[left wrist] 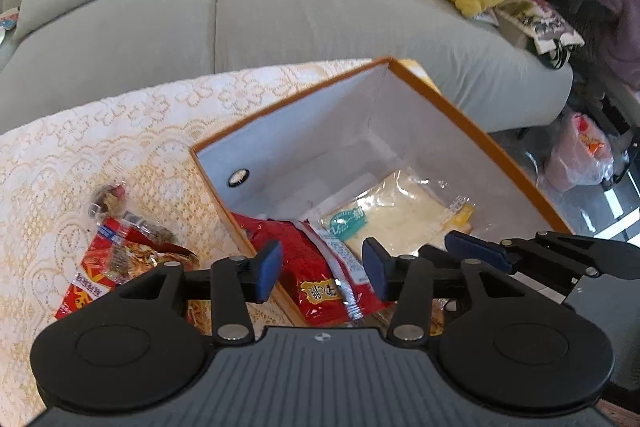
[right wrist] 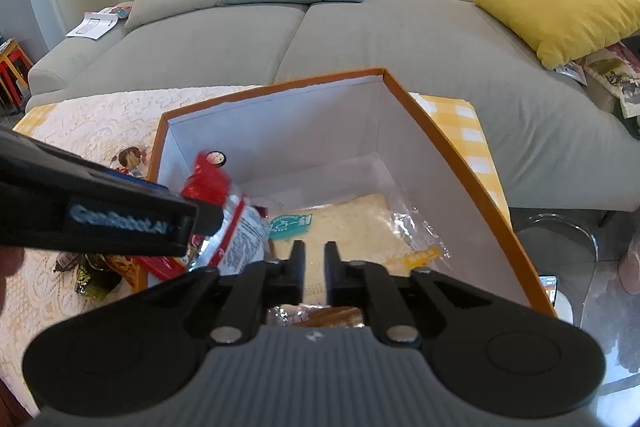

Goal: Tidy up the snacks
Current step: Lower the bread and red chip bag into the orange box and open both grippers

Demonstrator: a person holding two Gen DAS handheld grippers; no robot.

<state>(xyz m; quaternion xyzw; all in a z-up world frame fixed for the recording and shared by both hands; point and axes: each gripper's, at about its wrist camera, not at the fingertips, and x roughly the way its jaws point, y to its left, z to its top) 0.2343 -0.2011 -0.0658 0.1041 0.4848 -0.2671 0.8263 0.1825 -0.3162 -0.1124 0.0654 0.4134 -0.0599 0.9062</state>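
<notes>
Our left gripper (left wrist: 322,269) is hovering with fingers spread free above the red snack packet (left wrist: 316,281) lying inside the orange box (left wrist: 472,131) on the bench (left wrist: 100,131), while our right gripper (right wrist: 314,267) is hanging there with fingers slightly parted, grasping nothing.

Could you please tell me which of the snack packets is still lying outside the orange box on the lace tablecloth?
It is the red packet with yellow print left of the orange box; the red packet and pale bread packet lie inside.
</notes>
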